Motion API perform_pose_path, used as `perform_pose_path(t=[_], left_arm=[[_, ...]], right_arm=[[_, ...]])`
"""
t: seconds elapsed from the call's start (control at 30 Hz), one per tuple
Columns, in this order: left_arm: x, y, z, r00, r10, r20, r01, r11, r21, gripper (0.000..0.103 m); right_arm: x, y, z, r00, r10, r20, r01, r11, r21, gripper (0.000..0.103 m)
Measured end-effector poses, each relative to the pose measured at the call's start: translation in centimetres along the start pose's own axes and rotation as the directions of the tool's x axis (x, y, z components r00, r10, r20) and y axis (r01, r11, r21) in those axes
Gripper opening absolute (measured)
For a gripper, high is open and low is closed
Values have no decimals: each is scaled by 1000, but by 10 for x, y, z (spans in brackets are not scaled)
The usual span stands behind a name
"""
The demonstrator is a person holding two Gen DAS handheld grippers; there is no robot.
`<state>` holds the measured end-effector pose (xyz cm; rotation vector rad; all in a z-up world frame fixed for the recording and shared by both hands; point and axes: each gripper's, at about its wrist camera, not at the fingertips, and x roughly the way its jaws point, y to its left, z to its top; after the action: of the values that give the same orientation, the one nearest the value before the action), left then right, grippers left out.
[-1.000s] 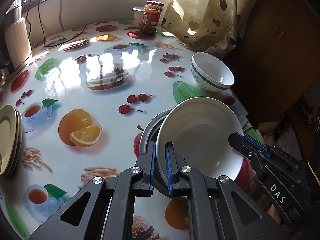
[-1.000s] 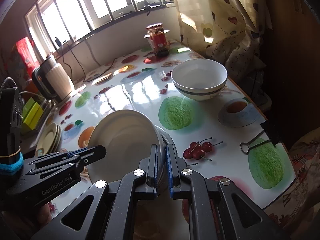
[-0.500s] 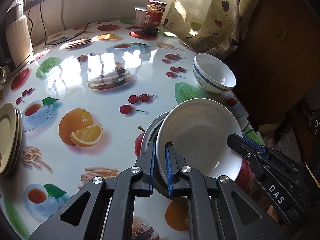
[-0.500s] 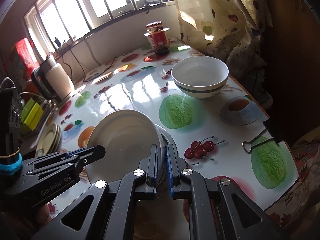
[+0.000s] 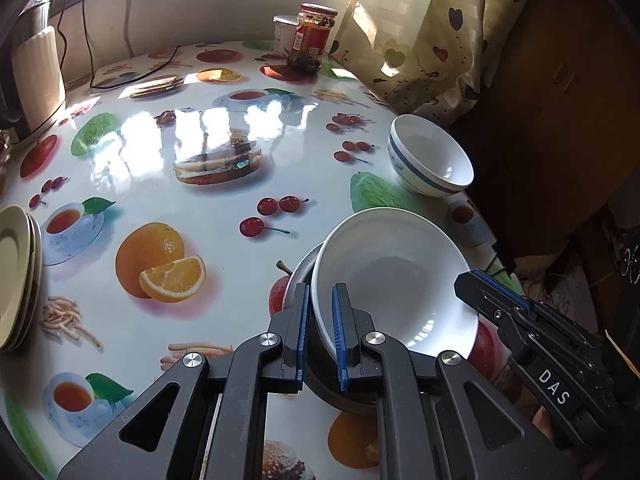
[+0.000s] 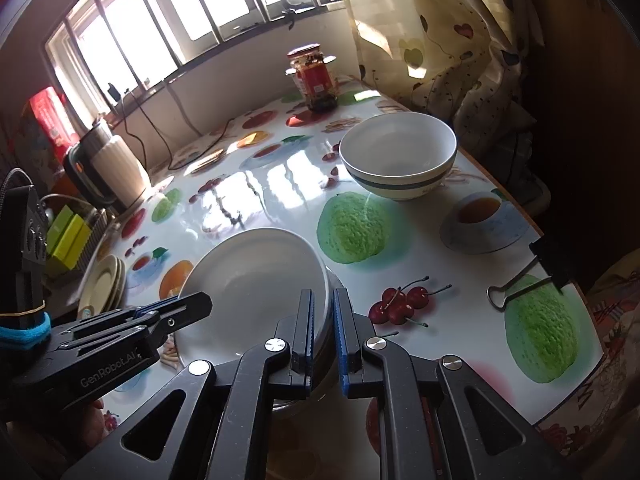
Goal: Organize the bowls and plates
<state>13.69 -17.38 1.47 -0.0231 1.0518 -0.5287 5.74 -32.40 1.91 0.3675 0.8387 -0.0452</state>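
Note:
A white shallow bowl (image 5: 392, 280) sits tilted in a metal bowl (image 5: 298, 280) near the table's front edge. My left gripper (image 5: 320, 332) is shut on the white bowl's near rim. My right gripper (image 6: 322, 328) is shut on the opposite rim of the same bowl (image 6: 248, 284); it shows in the left wrist view (image 5: 492, 284) at the bowl's right. A white bowl with a blue band (image 5: 430, 156) (image 6: 398, 156) stands farther back right. A stack of cream plates (image 5: 16, 276) (image 6: 102, 286) lies at the left edge.
A sauce jar (image 5: 312, 36) (image 6: 316, 78) and a white cup (image 5: 286, 34) stand at the far edge by the curtain. A kettle (image 6: 108, 168) and cable sit far left. A binder clip (image 6: 528, 272) lies near the right edge. The glossy fruit-print table (image 5: 180, 152) spreads between.
Both grippers keep their hold on the white bowl. The bowl has shifted very little; the views have moved slightly nearer the table.

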Motion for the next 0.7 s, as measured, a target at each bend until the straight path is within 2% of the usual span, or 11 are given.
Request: perform_pose_path(t=[0.1,0.2,0.4,0.6,0.7], left_arm=[[-6,1,3,1000,3,27,-3,1000,-2,13],[-8,3,8,999,1,38,0,1000,-10,23],[-8,-1,18,998,7,55,-8,1000,13,28],[-7,-11,32,998,-4,65,1,999,47,28],[-4,-19,41,997,-3,74,-2,998,69,28]], right_arm=[[0,0,1,1000,0,1,0,1000,2,11],[-1,0,4,1000,0,5,0,1000,5,11],[-2,-1,10,1000,-3,17,3,1000,15,21],[-7,-8,22,998,-26,49,24,999,27,29],[-10,-14,30,997,-41,66,39,999,34,30]])
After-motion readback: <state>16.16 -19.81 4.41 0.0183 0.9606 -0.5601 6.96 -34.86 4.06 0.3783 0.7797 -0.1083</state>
